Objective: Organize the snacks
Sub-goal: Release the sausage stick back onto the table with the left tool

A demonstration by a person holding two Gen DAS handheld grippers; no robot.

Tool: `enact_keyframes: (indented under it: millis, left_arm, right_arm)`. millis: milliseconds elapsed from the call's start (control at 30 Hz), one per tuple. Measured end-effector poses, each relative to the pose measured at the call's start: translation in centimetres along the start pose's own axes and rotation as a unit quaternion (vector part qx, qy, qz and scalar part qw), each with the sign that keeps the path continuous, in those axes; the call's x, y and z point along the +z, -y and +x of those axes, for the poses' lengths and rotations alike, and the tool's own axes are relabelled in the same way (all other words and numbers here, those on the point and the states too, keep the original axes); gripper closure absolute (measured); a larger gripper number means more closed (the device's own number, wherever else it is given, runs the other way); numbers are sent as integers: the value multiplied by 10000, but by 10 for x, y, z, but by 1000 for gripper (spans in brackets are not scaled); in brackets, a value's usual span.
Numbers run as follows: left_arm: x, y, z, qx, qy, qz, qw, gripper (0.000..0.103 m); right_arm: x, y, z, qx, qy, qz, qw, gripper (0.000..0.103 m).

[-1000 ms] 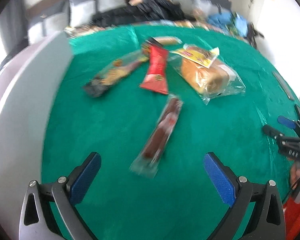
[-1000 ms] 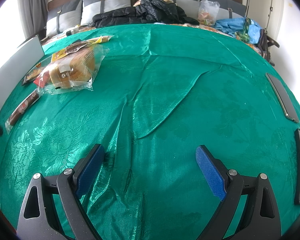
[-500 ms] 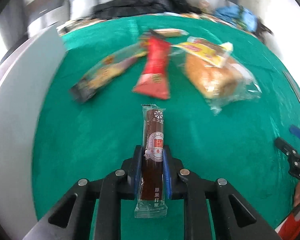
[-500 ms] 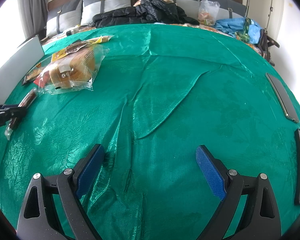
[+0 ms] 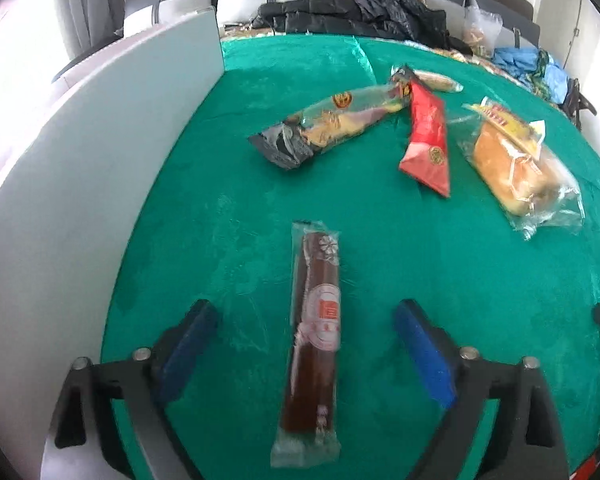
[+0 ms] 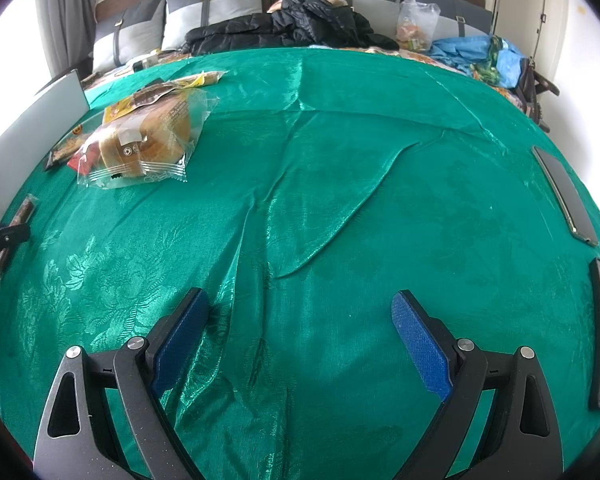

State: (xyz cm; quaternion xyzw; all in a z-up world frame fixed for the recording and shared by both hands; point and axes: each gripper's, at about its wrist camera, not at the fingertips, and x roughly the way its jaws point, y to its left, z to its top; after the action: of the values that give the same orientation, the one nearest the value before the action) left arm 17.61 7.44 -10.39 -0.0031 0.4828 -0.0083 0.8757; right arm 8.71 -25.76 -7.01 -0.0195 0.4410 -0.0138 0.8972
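Green cloth on bed; my left gripper has just been opening, jaws wide, brown snack bar lying loose between them. Right gripper wide, empty.

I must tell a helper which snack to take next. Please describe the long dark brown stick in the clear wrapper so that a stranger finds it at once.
On the green cloth, look beside the grey board along its left edge. The brown stick lies alone there, lengthwise between the fingers of the open left claw, nearer than the other snacks. Unlike the red packet and the bread bag, it is slim and dark, with a round white label.
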Motion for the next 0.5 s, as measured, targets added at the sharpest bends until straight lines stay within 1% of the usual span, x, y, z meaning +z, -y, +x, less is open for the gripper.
enact_keyframes:
  millis: [33, 67, 200, 500]
  left_arm:
    - [0, -2, 0, -5, 22, -18, 10000, 5]
    - [1, -5, 2, 5, 34, -57, 10000, 0]
    - [-8, -7, -3, -26, 263, -7, 9997, 0]
    - [-12, -8, -7, -51, 285, 23, 9996, 0]
  right_arm:
    - [0, 0, 0, 0, 0, 0, 10000, 8]
    - [0, 0, 0, -1, 0, 1, 10000, 8]
    - [0, 0, 0, -1, 1, -2, 10000, 8]
    - [0, -1, 0, -2, 3, -3, 10000, 8]
